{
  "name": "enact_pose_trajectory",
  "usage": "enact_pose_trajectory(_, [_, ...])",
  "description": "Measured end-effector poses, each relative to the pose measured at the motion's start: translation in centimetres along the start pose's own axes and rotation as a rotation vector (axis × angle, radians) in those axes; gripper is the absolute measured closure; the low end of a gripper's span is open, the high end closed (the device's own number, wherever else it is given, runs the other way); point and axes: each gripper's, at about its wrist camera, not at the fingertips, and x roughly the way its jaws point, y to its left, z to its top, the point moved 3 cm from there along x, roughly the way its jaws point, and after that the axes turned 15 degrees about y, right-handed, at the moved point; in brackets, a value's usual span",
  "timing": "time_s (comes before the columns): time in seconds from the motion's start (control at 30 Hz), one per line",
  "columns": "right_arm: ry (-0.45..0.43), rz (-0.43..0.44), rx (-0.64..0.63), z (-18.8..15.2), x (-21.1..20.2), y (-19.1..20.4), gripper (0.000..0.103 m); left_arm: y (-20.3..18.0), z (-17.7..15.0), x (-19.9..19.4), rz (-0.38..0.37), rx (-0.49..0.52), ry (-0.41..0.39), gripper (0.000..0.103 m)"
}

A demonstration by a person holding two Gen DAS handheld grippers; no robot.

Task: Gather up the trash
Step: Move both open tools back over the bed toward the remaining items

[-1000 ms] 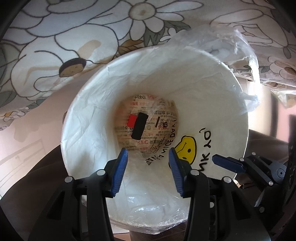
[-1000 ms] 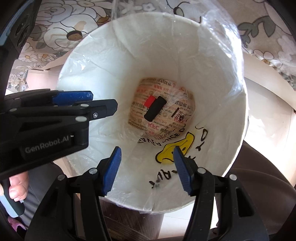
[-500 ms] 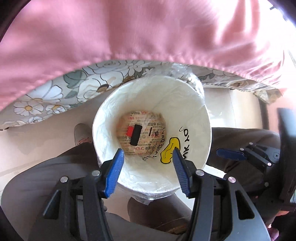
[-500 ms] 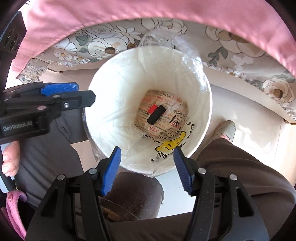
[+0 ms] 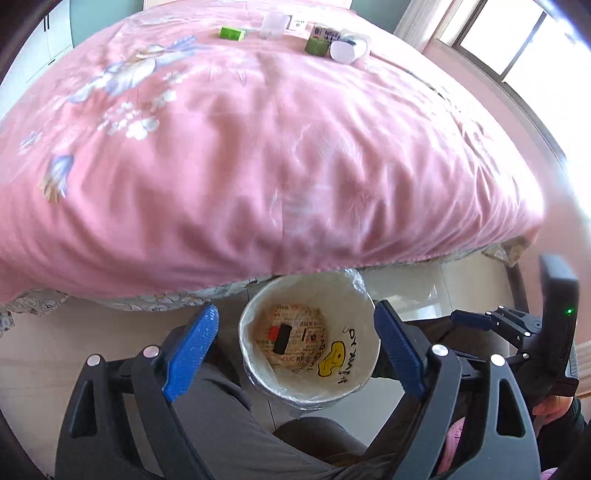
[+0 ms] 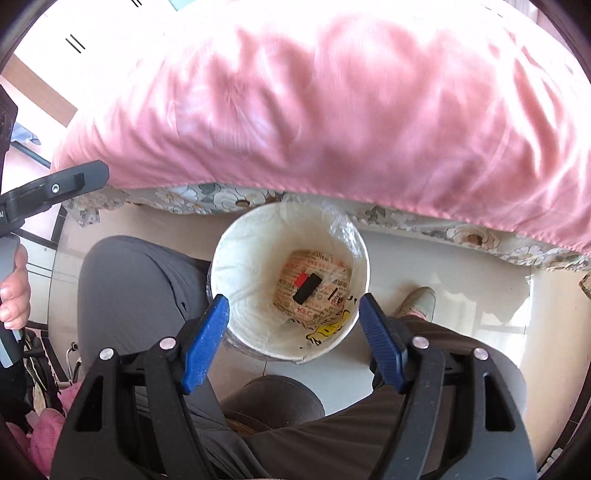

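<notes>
Pink quilt (image 5: 280,155) ahead: both claws, left (image 5: 291,350) and right (image 6: 293,339), are opening empty above the bin (image 5: 364,314); reach next for the far scraps (image 5: 317,46).

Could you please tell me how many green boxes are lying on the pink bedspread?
2. One green box lies at the far edge, left of a clear container; the other sits further right, beside a white bottle. More may be hidden beyond the bedspread's curve.
</notes>
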Motion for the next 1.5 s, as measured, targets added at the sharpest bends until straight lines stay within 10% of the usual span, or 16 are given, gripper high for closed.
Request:
enact_pose_trajectory(0.8, [-0.412, -0.107, -0.016, 19.0, -25.4, -0.4, 0.021, 3.4, 19.6, -14.0, 0.005, -0.242, -0.234, 0.013])
enact_pose_trajectory(1.5, [-0.345, 0.016, 0.332, 36.7, -16.1, -6.2, 0.02, 9.6, 36.0, -2.4, -0.025, -0.545, -0.133, 0.013])
